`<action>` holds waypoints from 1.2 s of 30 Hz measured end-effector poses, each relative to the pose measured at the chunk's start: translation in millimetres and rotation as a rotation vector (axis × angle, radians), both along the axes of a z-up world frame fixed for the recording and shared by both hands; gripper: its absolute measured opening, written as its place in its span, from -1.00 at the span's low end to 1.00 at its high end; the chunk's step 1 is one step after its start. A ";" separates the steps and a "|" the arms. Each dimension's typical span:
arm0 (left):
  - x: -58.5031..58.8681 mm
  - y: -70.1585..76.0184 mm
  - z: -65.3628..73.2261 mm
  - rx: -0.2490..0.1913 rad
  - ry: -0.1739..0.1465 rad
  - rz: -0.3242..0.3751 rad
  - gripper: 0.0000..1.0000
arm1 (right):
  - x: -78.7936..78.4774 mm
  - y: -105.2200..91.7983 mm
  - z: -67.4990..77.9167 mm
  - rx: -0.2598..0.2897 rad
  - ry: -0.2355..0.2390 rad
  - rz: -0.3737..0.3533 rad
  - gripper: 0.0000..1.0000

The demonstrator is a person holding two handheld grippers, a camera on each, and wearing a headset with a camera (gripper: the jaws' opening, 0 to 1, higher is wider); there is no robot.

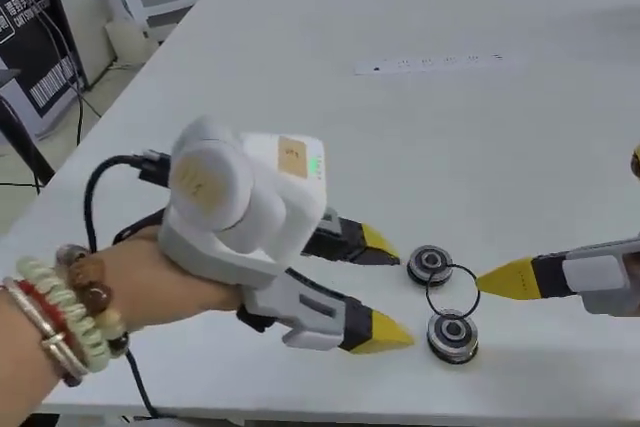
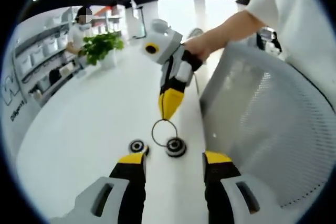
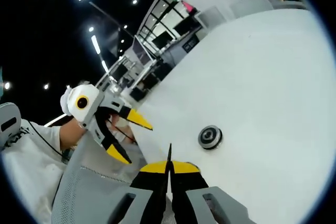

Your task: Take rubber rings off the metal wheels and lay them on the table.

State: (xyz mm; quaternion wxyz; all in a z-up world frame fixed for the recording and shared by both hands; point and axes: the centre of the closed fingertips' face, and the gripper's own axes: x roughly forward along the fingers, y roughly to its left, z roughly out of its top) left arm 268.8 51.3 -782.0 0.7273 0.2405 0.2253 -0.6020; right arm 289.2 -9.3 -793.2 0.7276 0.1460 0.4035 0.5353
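Two metal wheels lie near the table's front edge, one farther (image 1: 430, 265) (image 2: 138, 146) and one nearer (image 1: 452, 335) (image 2: 175, 147). A thin black rubber ring (image 1: 452, 292) (image 2: 164, 132) hangs between them, free of both wheels. My right gripper (image 1: 482, 279) (image 3: 169, 163) comes in from the right, shut on the ring's edge. In the right gripper view the ring (image 3: 169, 153) is a thin line above the tips, with one wheel (image 3: 210, 137) beyond. My left gripper (image 1: 385, 287) (image 2: 174, 158) stands open just left of the wheels, holding nothing.
A white power strip (image 1: 440, 62) lies farther back on the white table (image 1: 330, 97). The table's front edge runs just below the wheels. A grey mesh chair back (image 2: 262, 119) stands beside the table. A potted plant (image 2: 102, 45) and shelves are far off.
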 end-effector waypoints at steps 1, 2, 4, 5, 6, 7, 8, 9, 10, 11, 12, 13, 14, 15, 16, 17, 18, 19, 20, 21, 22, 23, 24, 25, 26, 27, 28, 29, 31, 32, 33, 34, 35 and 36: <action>0.7 8.0 0.9 0.001 0.000 0.020 0.00 | 0.4 -1.1 2.6 -0.001 -0.010 -0.004 -1.00; 0.5 13.9 1.0 0.006 0.001 0.033 0.05 | -0.1 -1.6 4.4 0.001 -0.010 -0.004 -1.00; -0.9 26.9 1.4 0.014 0.004 0.056 0.09 | -0.1 -2.1 9.4 0.009 -0.014 -0.008 -1.00; -2.1 31.7 1.1 0.018 0.006 0.064 0.12 | -0.5 -1.9 11.4 0.011 -0.016 -0.008 -1.00; -3.7 38.5 1.2 0.022 0.007 0.078 0.15 | -0.9 -1.4 13.9 0.013 -0.020 -0.005 -1.00; -4.3 43.1 0.9 0.024 0.007 0.095 0.20 | -1.3 -1.1 15.5 0.014 -0.023 -0.004 -1.00; -4.2 48.2 0.3 0.028 0.015 0.123 0.30 | -1.3 -0.7 16.9 0.014 -0.026 -0.002 -1.00; -3.9 54.2 0.1 0.019 0.027 0.171 0.38 | -1.6 0.0 18.9 0.015 -0.032 0.001 -1.00; -4.9 58.5 0.6 0.000 0.038 0.199 0.48 | -1.5 0.4 20.0 0.014 -0.037 0.003 -1.00; -6.6 61.5 0.4 -0.006 0.046 0.206 0.52 | -1.3 0.9 21.7 0.013 -0.044 0.005 -1.00; -8.3 64.6 0.2 -0.010 0.051 0.212 0.53 | -1.3 1.4 23.0 0.015 -0.046 0.007 -1.00; -9.9 69.2 0.1 -0.014 0.053 0.225 0.52 | -1.3 2.2 25.0 0.017 -0.047 0.010 -1.00; -10.8 72.2 0.0 -0.015 0.050 0.233 0.52 | -1.3 2.8 26.5 0.018 -0.049 0.013 -1.00; -11.3 76.4 0.6 -0.020 0.046 0.252 0.53 | -1.4 3.6 28.7 0.019 -0.053 0.017 -1.00; -10.9 79.3 1.3 -0.027 0.044 0.271 0.56 | -1.4 4.2 30.3 0.020 -0.056 0.020 -1.00; -10.4 82.3 2.6 -0.045 0.048 0.299 0.58 | -1.1 5.2 32.6 0.021 -0.061 0.024 -1.00; -10.5 83.0 3.0 -0.052 0.051 0.307 0.60 | -1.0 5.5 33.4 0.021 -0.062 0.026 -1.00; -10.9 85.4 3.8 -0.069 0.063 0.333 0.61 | -0.8 6.7 35.3 0.021 -0.064 0.032 -1.00; -11.2 86.9 4.2 -0.081 0.070 0.351 0.61 | -0.5 8.1 37.3 0.021 -0.066 0.038 -1.00; -10.9 88.9 5.1 -0.098 0.073 0.376 0.62 | -0.4 9.0 38.8 0.022 -0.068 0.042 -1.00; -10.8 90.1 5.8 -0.110 0.072 0.394 0.62 | 0.0 10.1 40.5 0.023 -0.069 0.045 -1.00; -11.4 90.9 6.1 -0.119 0.075 0.405 0.64 | 0.5 11.1 42.2 0.025 -0.072 0.047 -1.00; -12.5 91.3 7.0 -0.135 0.081 0.420 0.65 | 1.2 13.2 45.0 0.029 -0.077 0.051 -1.00; -13.1 91.6 7.3 -0.141 0.082 0.425 0.67 | 1.7 14.6 46.7 0.032 -0.080 0.054 -1.00; -14.0 92.0 7.7 -0.147 0.083 0.435 0.67 | 2.3 17.2 49.1 0.037 -0.084 0.058 -1.00; -14.6 92.1 7.7 -0.147 0.083 0.438 0.67 | 2.7 19.1 50.5 0.041 -0.086 0.062 -1.00; -15.2 91.9 7.7 -0.148 0.082 0.441 0.67 | 2.8 20.9 51.6 0.043 -0.088 0.065 -1.00; -15.7 91.6 7.5 -0.148 0.081 0.444 0.67 | 2.9 24.0 52.6 0.045 -0.092 0.071 -1.00; -16.2 91.2 6.0 -0.148 0.085 0.449 0.68 | 2.6 29.2 53.5 0.047 -0.095 0.082 -1.00; -16.9 90.9 4.9 -0.146 0.089 0.451 0.68 | 2.3 32.6 53.7 0.049 -0.095 0.089 -1.00; -18.1 90.4 3.0 -0.141 0.091 0.451 0.68 | 2.2 34.9 53.9 0.051 -0.096 0.093 -1.00; -18.8 90.3 2.0 -0.138 0.091 0.452 0.69 | 1.8 37.4 54.0 0.052 -0.097 0.096 -1.00; -19.3 90.4 1.0 -0.134 0.091 0.454 0.69 | 1.1 41.0 53.7 0.051 -0.102 0.106 -1.00; -19.4 90.5 0.6 -0.133 0.092 0.456 0.69 | 1.0 43.0 53.2 0.049 -0.106 0.110 -1.00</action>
